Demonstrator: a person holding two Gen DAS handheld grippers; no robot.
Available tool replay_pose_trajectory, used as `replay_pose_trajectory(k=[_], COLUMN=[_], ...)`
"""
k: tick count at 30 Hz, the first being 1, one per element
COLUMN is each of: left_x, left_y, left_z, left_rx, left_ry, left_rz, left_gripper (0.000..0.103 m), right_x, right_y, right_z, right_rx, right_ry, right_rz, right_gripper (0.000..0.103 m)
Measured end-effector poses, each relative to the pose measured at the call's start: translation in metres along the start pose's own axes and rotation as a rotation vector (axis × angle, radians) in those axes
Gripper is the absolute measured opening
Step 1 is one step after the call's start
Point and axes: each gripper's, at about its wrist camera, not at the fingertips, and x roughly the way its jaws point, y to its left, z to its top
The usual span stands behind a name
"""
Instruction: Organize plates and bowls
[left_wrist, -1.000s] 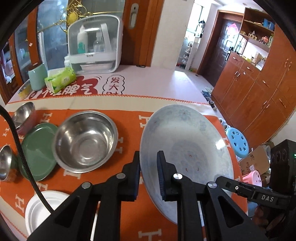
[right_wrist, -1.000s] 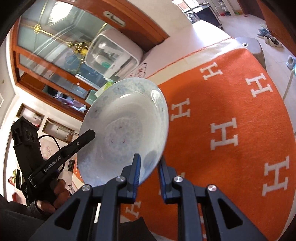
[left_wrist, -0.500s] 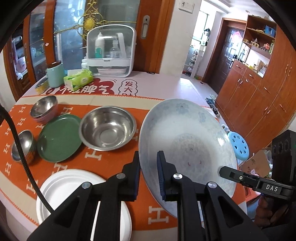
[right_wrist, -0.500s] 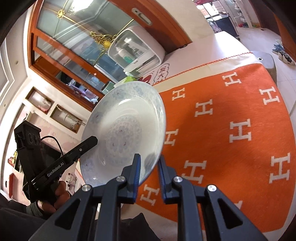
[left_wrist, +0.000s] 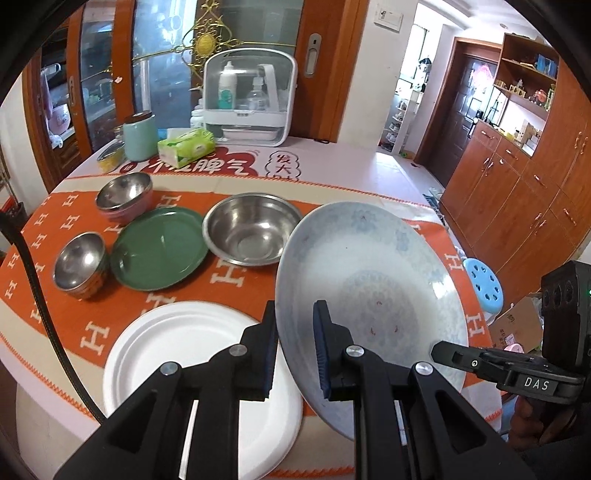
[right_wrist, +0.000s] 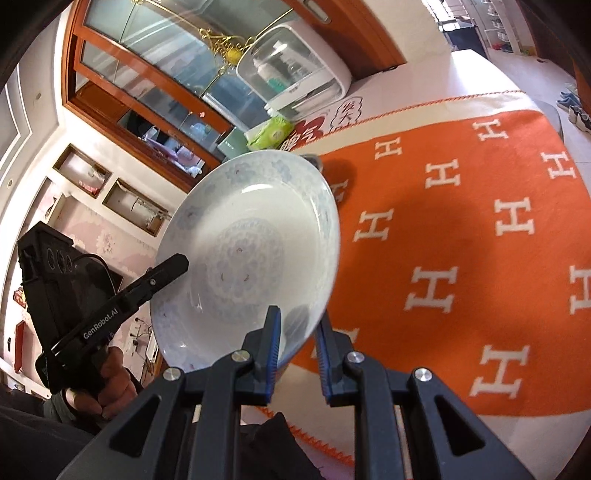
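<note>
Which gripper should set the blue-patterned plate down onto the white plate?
Left, probably. The left gripper pinches the patterned plate right beside the white plate; the right gripper, gripping the opposite rim, faces only bare orange cloth.

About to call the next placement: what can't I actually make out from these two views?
- Left wrist view: the white plate's near edge is hidden by the left gripper fingers.
- Left wrist view: the cloth under the patterned plate is covered by it.
- Right wrist view: the patterned plate, held in the right gripper, blocks the other dishes.
</note>
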Motion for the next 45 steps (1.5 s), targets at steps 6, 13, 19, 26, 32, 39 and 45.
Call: replay_pose_trajectory(k=[6, 13, 19, 26, 32, 39, 45], left_x=[-0.011, -0.018, -0.016, -0.005, 0.013, 0.034, 0.049], left_y=[0.023, 0.058, 0.094, 0.129, 0.150, 0.172, 0.179], left_z=[-0.011, -0.016, -0.019, -0.032, -0.043, -0.059, -0.068], left_rx=[0.021, 0.030, 0.036, 0.047, 0.053, 0.039, 0.057], left_ry=[0.031, 0.079, 0.137, 0.220, 0.289, 0.366, 0.400], left_rz=[0.035, 0.039, 0.030, 0.006, -0.021, -0.053, -0.061], left_gripper=[0.015, 0.015, 0.015, 0.015, 0.015, 0.015, 0.016], right_x=[0.021, 0.048, 0.071, 0.100, 0.117, 0.132, 0.144], right_y=[0.021, 0.048, 0.067, 0.083, 0.089, 0.096, 0.104], right_z=[-0.009, -0.017, -0.027, -0.047, -0.058, -0.072, -0.075], right_rx=[-0.010, 0.002, 0.029, 0.076, 0.111, 0.119, 0.084], right_ry=[0.042, 0.071, 0.092, 0.145, 0.176, 0.221, 0.245], right_rz=[0.003, -0.006, -0.024, -0.078, -0.131, -0.201, -0.294], right_gripper=[0.018, 0.018, 0.018, 0.018, 0.018, 0.018, 0.018])
